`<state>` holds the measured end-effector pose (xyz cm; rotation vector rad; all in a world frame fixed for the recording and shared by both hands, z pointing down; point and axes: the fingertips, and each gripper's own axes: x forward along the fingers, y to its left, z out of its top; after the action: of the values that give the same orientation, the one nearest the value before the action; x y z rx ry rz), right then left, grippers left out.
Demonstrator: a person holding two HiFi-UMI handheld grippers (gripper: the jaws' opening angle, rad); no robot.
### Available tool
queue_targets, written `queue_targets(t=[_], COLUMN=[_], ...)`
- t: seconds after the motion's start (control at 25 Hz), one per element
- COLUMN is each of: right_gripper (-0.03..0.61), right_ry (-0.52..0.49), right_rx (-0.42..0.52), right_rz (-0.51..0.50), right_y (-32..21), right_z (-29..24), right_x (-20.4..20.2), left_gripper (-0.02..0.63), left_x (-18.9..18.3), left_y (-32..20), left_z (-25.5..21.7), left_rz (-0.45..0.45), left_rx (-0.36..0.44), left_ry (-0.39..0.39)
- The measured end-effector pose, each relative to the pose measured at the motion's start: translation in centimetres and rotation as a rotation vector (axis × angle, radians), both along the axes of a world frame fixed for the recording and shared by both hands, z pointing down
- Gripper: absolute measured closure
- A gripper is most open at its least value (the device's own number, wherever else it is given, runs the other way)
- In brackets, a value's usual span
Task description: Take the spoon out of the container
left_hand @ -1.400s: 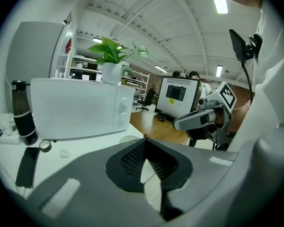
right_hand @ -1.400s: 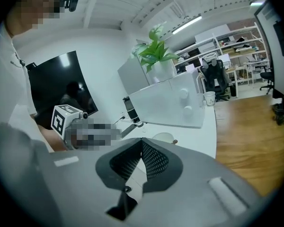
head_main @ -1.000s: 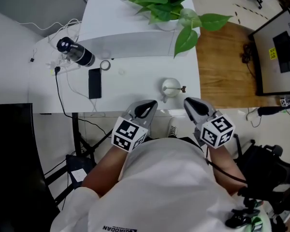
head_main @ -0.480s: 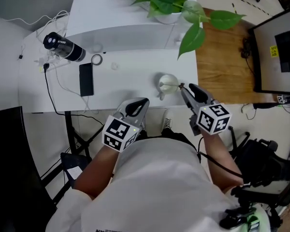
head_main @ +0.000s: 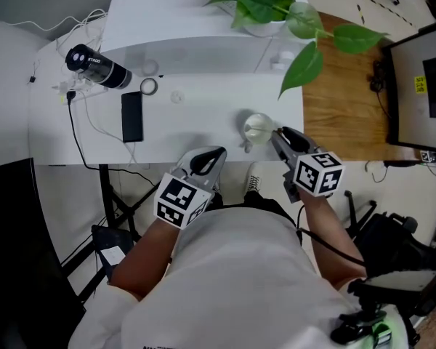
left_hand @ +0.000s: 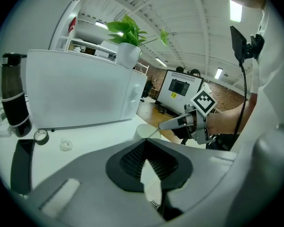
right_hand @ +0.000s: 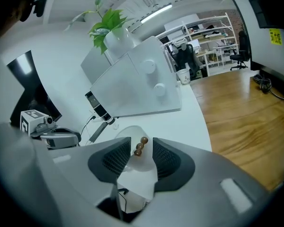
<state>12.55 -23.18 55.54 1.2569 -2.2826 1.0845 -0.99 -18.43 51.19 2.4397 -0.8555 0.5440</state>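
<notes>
Brown-beaded at its handle end, the slim spoon (right_hand: 138, 146) leans out of the round white container (head_main: 257, 127) toward three o'clock in the head view, its tip lying untouched between the wide-apart jaws of the right gripper (right_hand: 142, 141).

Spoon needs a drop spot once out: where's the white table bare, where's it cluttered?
Bare: white tabletop between the flat black phone and the small white cup. Crowded: far-left corner, where the black cylindrical bottle lies beside the grey tape roll. Right of the cup, the right gripper fills the narrow strip.
</notes>
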Motion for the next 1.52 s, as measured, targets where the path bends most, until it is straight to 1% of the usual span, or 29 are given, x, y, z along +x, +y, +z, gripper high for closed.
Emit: queue_targets(t=[0.12, 0.28, 0.44, 0.64, 0.84, 0.96, 1.28, 1.52], right_gripper=[0.442, 0.476, 0.513, 0.517, 0.522, 0.522, 0.522, 0.522], right_ry=[0.008, 0.017, 0.031, 0.058, 0.081, 0.071, 0.044, -0.042], right_rx=[-0.008, -0.014, 0.000, 0.025, 0.063, 0.080, 0.128, 0.217], right_rz=[-0.006, -0.013, -0.026, -0.043, -0.052, -0.051, -0.035, -0.057], right_y=[0.1, 0.2, 0.1, 0.0, 0.2, 0.5, 2.0, 4.4], right_z=[0.3, 0.6, 0.5, 0.1, -1.1, -1.9, -4.9, -9.9], right_x=[-0.1, -0.1, -0.4, -0.6, -0.4, -0.4, 0.0, -0.1], left_gripper=[0.609, 0.609, 0.609, 0.609, 0.609, 0.609, 0.609, 0.609], left_x=[0.0, 0.0, -0.1, -0.3, -0.6, -0.8, -0.4, 0.1], left_y=[0.0, 0.0, -0.1, -0.1, -0.3, -0.3, 0.9, 2.3], left_z=[0.1, 0.1, 0.2, 0.1, -0.3, -0.7, -2.3, -4.2], left_rz=[0.000, 0.000, -0.003, -0.019, -0.044, -0.056, -0.042, -0.032], left_rx=[-0.003, -0.005, -0.005, -0.011, -0.017, -0.011, 0.025, 0.059], left_ry=[-0.001, 0.000, 0.000, 0.010, 0.038, 0.046, 0.049, 0.067])
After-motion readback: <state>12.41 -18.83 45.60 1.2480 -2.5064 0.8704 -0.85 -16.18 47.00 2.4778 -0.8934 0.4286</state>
